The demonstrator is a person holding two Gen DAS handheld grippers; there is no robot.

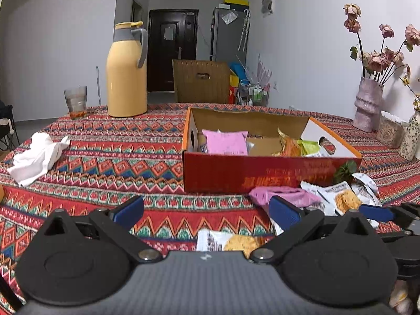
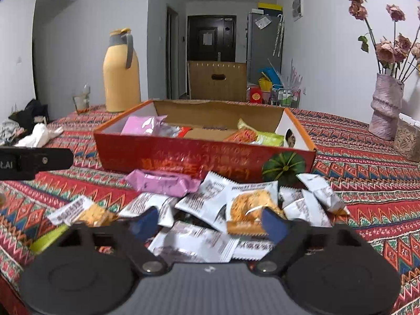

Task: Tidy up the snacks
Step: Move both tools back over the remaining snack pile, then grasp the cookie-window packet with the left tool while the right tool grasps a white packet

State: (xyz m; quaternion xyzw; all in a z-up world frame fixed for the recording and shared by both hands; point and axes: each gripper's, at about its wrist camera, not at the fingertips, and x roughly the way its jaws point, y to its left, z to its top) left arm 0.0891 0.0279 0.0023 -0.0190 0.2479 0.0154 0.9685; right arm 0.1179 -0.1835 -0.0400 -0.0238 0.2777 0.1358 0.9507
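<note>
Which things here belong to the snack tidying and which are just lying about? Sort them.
Belongs to the job:
- red cardboard box
- white snack packets
- pink packet
- right gripper
- left gripper

Just lying about:
- yellow thermos
- drinking glass
- crumpled white cloth
- vase of dried roses

white walls [image 1: 302,52] enclose the room. a dark door [image 1: 172,50] stands at the far end of a hallway. a grey refrigerator [image 1: 228,34] stands to its right. a wooden chair back [image 1: 202,81] sits behind the table, which carries a patterned cloth [image 1: 118,157].
</note>
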